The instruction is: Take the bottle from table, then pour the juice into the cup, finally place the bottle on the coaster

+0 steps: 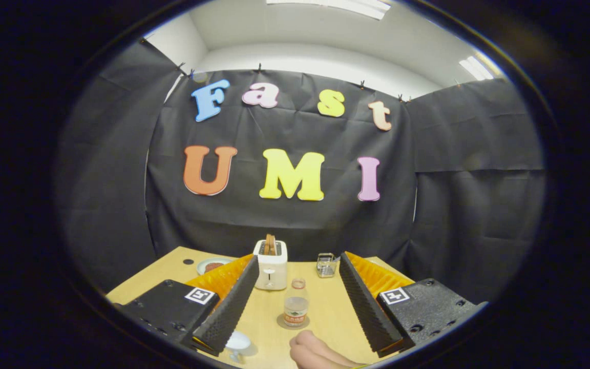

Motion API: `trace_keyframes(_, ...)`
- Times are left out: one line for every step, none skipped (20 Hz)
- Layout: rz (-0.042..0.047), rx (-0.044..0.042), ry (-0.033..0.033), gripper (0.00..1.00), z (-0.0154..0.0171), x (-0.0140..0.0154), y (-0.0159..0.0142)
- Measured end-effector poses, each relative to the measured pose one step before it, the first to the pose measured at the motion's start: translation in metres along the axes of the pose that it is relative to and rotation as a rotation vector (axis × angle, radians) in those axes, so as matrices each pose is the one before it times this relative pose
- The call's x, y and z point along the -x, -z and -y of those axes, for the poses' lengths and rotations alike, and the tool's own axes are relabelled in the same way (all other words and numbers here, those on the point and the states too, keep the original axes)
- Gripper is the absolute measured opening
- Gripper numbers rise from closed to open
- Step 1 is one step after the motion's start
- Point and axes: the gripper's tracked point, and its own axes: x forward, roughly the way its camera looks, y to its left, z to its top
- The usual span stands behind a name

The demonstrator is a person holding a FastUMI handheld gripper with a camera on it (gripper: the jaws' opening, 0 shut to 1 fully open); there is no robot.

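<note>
Tabletop [325, 307] — bottle [295, 303] on coaster [280, 323], gripper [299, 266] open

On the tabletop [325, 312], the bottle [295, 303] stands on the coaster [280, 323], between the gripper's [298, 266] wide-apart jaws. Behind it stands a toaster [270, 265], with a plate [212, 265] to its left and a small wire rack [326, 264] to its right. A cup [237, 342] sits near the left jaw, and a hand [318, 352] rests in front of the bottle.
</note>
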Motion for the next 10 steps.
trace_keyframes(0.00879, -0.00698, 0.00576, 1.0, 0.00231, 0.00377, -0.00796)
trace_keyframes(-0.00476, -0.00611, 0.00104, 1.0, 0.0021, 0.00483, -0.0057)
trace_keyframes(-0.00887, -0.01225, -0.0059, 1.0, 0.00134, 0.00505, -0.00553)
trace_keyframes(-0.0077, -0.00842, -0.00791, 1.0, 0.00039, 0.0041, -0.00556)
trace_keyframes(-0.0028, -0.00579, -0.00147, 1.0, 0.00381, 0.00412, -0.00813)
trace_keyframes(0.00746, 0.00131, 0.00275, 1.0, 0.00488, 0.00358, -0.00879)
trace_keyframes(0.01248, 0.00306, 0.00499, 1.0, 0.00358, 0.00316, -0.00903)
trace_keyframes(0.01217, 0.00489, 0.00795, 1.0, 0.00431, 0.00328, -0.00876)
trace_keyframes(0.00792, 0.0046, 0.0043, 1.0, 0.00386, 0.00418, -0.006)
trace_keyframes(0.00709, -0.00387, 0.00243, 1.0, 0.00212, 0.00495, -0.00574)
